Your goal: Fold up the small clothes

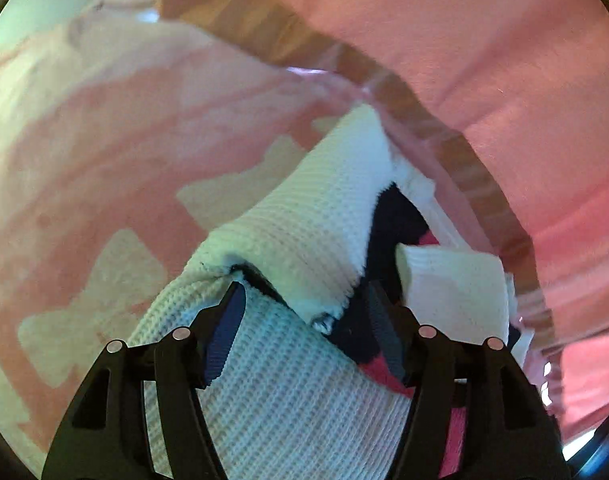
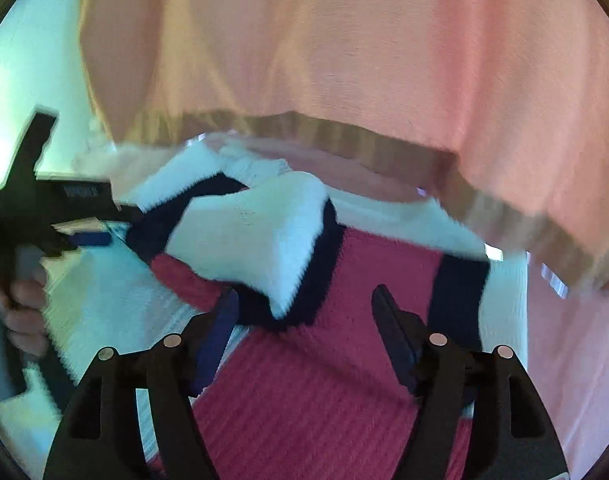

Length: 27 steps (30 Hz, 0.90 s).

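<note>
Knitted white, red and dark blue wool fills the space right in front of both our grippers: it is a small sweater (image 2: 304, 360). Our left gripper (image 1: 304, 312) has its fingers spread wide, with a white fold of the sweater (image 1: 296, 240) bunched up between them, but we cannot tell if they squeeze it. Our right gripper (image 2: 304, 308) is wide open too and holds nothing; the red part of the sweater lies just under it. A white flap with a dark blue edge sits just past its fingertips. Off to its left we see the left gripper (image 2: 64, 216), blurry. Farther out, a pink cloth (image 2: 384, 60) with a brown striped edge lies beyond the sweater.
</note>
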Each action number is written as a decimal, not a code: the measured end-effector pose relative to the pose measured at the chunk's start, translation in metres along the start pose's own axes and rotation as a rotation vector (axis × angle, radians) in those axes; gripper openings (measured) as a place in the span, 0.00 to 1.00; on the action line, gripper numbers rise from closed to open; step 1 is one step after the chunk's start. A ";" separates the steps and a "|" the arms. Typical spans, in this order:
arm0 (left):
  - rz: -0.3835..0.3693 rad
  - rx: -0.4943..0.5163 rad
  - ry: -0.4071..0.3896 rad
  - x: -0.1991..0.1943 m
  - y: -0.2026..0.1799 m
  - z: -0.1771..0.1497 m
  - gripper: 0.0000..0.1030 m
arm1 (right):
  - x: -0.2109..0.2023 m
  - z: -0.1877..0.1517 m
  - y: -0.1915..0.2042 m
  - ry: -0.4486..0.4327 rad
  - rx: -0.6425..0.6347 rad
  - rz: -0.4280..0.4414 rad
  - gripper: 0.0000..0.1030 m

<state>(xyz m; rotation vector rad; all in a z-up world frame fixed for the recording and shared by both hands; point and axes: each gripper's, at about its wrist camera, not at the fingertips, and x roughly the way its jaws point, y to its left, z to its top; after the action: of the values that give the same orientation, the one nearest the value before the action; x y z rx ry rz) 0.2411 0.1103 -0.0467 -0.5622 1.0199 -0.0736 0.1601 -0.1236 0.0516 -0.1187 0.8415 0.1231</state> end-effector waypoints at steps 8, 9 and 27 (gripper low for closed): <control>0.040 0.004 0.000 0.010 -0.003 0.005 0.19 | 0.018 0.014 -0.018 -0.008 0.104 0.027 0.09; 0.050 0.003 -0.016 0.008 -0.003 0.005 0.19 | 0.002 0.012 -0.040 -0.050 0.230 0.069 0.09; 0.103 -0.025 -0.098 0.009 0.001 0.006 0.18 | 0.038 -0.065 -0.161 0.085 0.775 0.113 0.43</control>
<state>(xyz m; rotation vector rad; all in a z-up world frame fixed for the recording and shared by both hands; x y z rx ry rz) 0.2507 0.1101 -0.0522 -0.5297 0.9533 0.0573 0.1623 -0.2898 -0.0112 0.6551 0.9300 -0.1082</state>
